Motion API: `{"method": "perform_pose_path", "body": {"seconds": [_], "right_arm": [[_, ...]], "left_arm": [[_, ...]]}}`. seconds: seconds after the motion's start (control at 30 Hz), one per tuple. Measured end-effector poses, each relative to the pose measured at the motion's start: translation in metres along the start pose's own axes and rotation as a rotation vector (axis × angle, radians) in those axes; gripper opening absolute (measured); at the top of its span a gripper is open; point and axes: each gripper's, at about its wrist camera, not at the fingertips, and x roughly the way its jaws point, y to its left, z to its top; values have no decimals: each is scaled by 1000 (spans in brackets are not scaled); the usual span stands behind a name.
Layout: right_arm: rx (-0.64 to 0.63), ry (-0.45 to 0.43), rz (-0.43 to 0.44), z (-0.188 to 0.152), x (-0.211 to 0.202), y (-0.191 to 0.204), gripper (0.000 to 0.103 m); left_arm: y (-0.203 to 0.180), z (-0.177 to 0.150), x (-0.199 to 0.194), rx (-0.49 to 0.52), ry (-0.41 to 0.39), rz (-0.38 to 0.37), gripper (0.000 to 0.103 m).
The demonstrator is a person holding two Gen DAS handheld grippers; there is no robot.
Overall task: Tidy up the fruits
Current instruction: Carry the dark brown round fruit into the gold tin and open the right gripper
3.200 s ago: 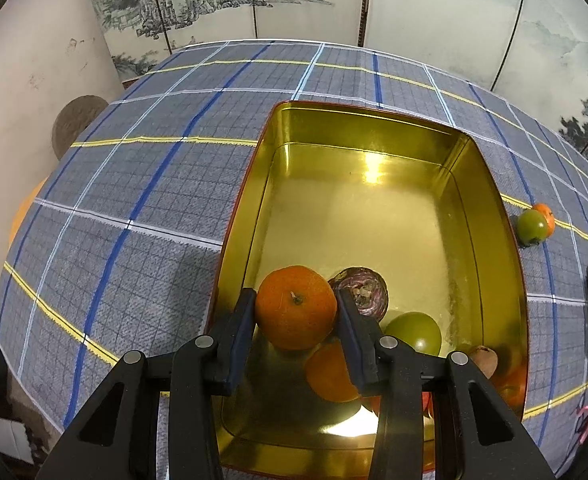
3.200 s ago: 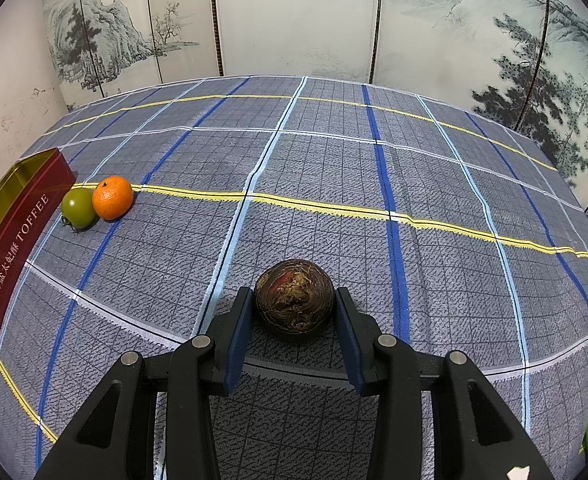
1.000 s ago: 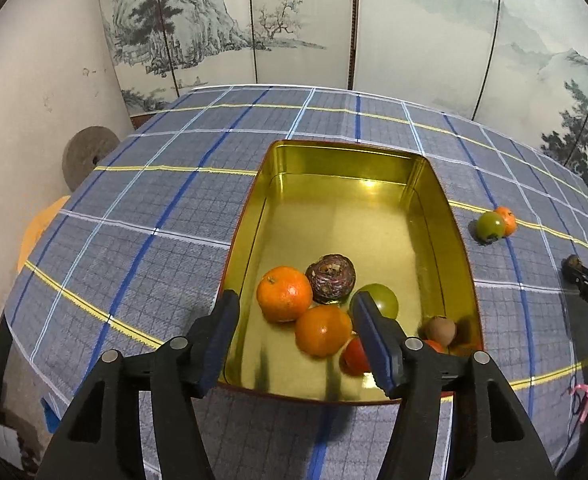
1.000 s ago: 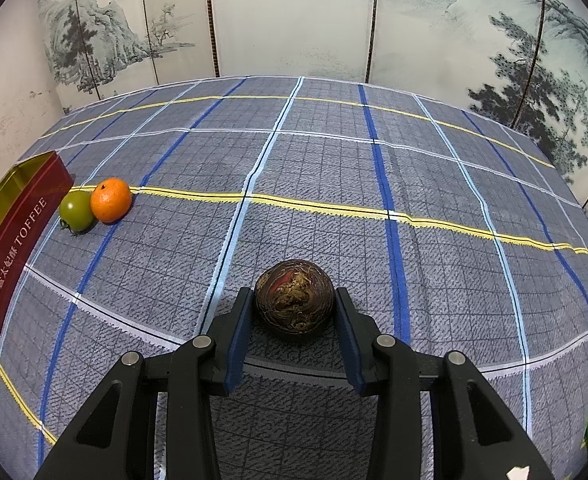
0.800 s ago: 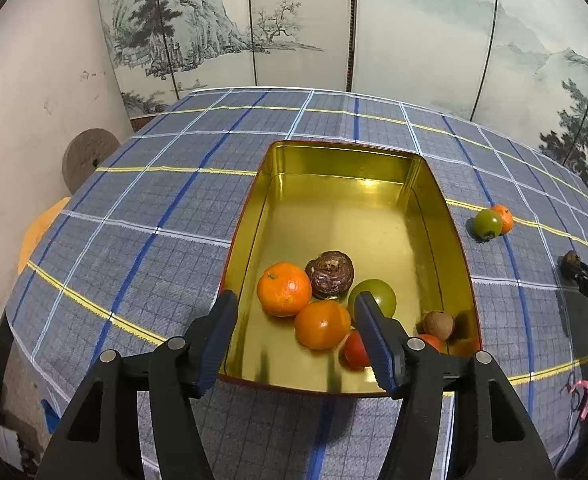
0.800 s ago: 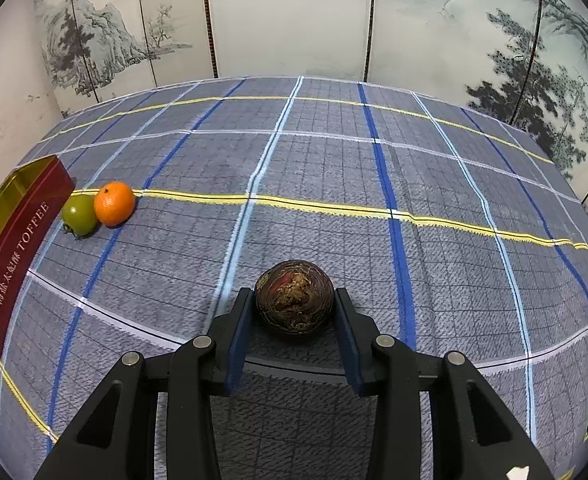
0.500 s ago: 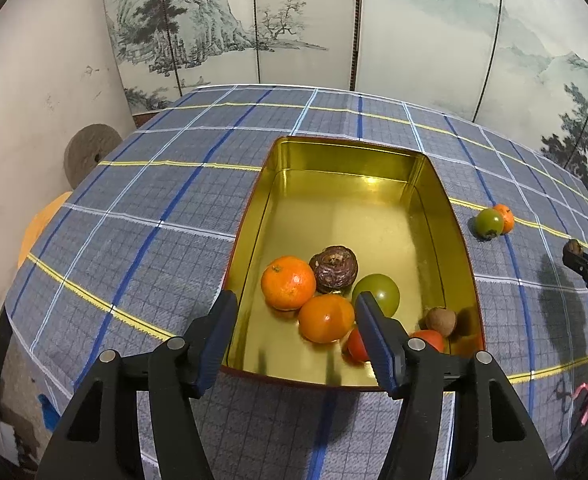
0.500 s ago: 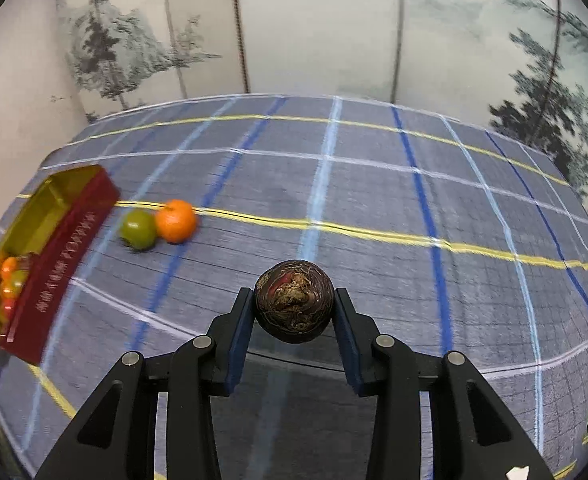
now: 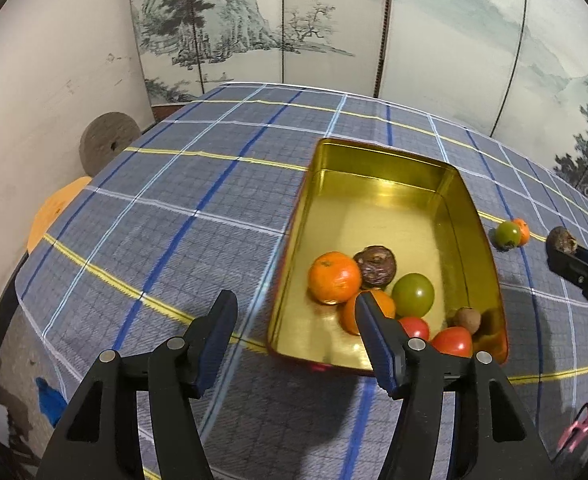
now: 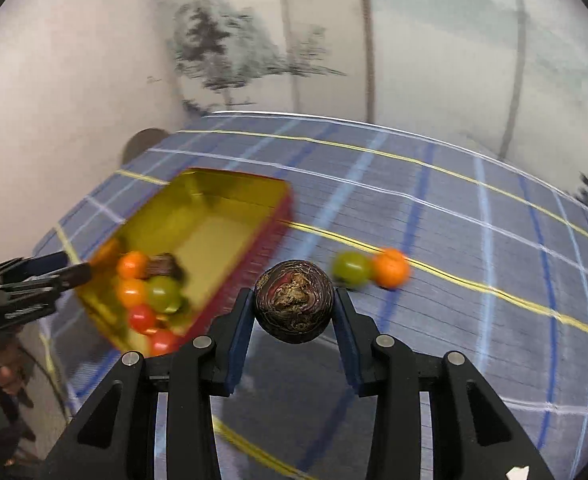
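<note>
One gold tin point(image 9: 377, 160) is seen. Three oranges are counted: two inside point(image 9: 333, 278), one at three o'clock point(image 9: 522, 230). Two green fruits point(image 9: 413, 295), two red ones point(image 9: 453, 341), two dark wrinkled balls point(image 10: 294, 301), one small brown fruit point(image 9: 468, 319).

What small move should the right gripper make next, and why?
Probably carry the dark wrinkled fruit, clamped in the right gripper, leftward over the gold tin before releasing: it hangs outside the tin's red wall, and the tin's far half looks bare.
</note>
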Motion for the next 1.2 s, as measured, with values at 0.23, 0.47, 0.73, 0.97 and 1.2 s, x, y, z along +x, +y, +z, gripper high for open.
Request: {"method": "perform_pose_path", "body": {"seconds": [0.23,0.47,0.73,0.97,1.2], "right_arm": [[-96,34,88,6,21,57,37],[-163,87,102,1,44,88,37],[-174,115,99,-3,57,95,37],[-183,132,94,-5,64,99,37],[-198,143,87,-9,68,102,38]], "left_arm": [[17,-5,0,-25,11,27,62],[30,-10,4,-46,29,40,62],[36,-10,7,-56,36,41,62],[38,-10,7,-55,34,39,62],[37,-10,7,-54,38,37,62]]}}
